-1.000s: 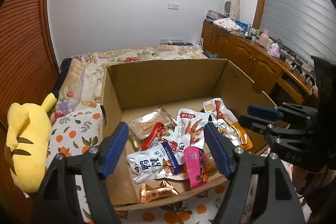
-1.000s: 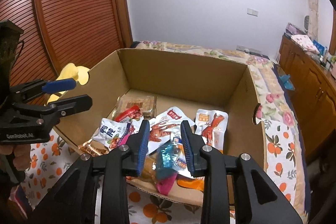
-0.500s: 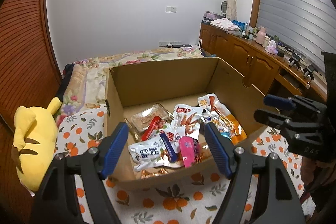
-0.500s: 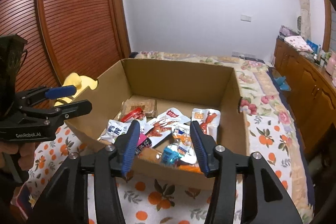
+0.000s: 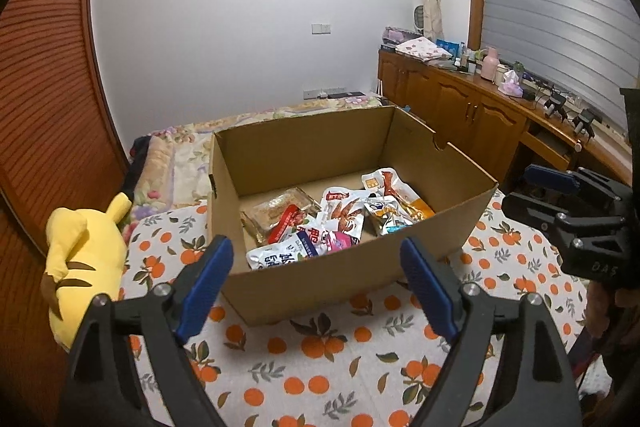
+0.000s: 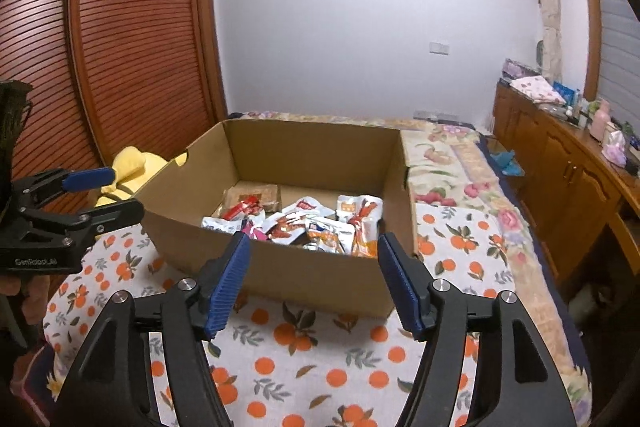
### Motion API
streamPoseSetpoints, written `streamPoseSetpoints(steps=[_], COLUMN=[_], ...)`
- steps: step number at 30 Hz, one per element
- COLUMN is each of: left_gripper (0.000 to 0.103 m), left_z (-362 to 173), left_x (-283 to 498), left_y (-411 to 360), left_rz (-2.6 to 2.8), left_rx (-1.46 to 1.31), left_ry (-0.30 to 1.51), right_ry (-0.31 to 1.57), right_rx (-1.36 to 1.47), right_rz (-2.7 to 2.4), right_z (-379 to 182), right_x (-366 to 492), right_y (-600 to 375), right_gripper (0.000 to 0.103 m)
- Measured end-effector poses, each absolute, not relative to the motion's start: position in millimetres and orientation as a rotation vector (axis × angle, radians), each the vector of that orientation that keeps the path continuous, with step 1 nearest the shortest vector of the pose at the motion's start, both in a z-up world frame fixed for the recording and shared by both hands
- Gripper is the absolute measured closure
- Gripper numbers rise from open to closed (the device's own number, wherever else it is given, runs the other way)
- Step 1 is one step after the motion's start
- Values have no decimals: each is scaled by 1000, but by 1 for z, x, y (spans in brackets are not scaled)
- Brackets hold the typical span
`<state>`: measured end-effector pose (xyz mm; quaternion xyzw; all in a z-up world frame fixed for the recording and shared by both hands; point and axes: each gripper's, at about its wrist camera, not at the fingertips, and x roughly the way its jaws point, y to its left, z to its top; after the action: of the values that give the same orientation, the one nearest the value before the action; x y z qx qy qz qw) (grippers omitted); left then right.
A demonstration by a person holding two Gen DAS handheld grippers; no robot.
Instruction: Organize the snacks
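Note:
An open cardboard box [image 5: 344,283] stands on an orange-print cloth and holds several snack packets [image 5: 332,219]. The box [image 6: 312,271] and its snack packets [image 6: 304,223] also show in the right wrist view. My left gripper [image 5: 316,267] is open and empty, held back from the box's near wall. My right gripper [image 6: 314,263] is open and empty, also in front of the near wall. Each gripper shows in the other's view, the right one [image 5: 576,203] to the box's right, the left one [image 6: 76,195] to its left.
A yellow plush toy [image 5: 84,251] lies left of the box on the orange-print cloth [image 5: 320,367]. A floral bedspread [image 6: 448,155] lies behind the box. Wooden cabinets [image 5: 472,115] with clutter run along the right. A slatted wooden door [image 6: 132,39] is on the left.
Both grippers have pulled back and up from over the box. The right gripper has opened wide and released the packet it held; that packet now lies in the box.

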<state>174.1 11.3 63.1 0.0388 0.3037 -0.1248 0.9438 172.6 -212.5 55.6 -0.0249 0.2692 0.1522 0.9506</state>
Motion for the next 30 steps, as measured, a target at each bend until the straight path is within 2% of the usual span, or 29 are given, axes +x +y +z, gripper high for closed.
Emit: streamPoseSetpoints(steps=[3,8,30], left_gripper=[9,0,0], left_z=[64,63,55], left_x=[165,151,102], left_y=[11,11,3], left_rz=[-262,-266,-197], left_rx=[69,57,10], left_ry=[613,594,570], right_ry=[547,567,498], right_rx=[-54,-25,-27], right_rz=[310,296,254], right_z=[54,49,49], right_x=[164,159,122], right_y=[-212,-213,-222], right_gripper=[19,13,11])
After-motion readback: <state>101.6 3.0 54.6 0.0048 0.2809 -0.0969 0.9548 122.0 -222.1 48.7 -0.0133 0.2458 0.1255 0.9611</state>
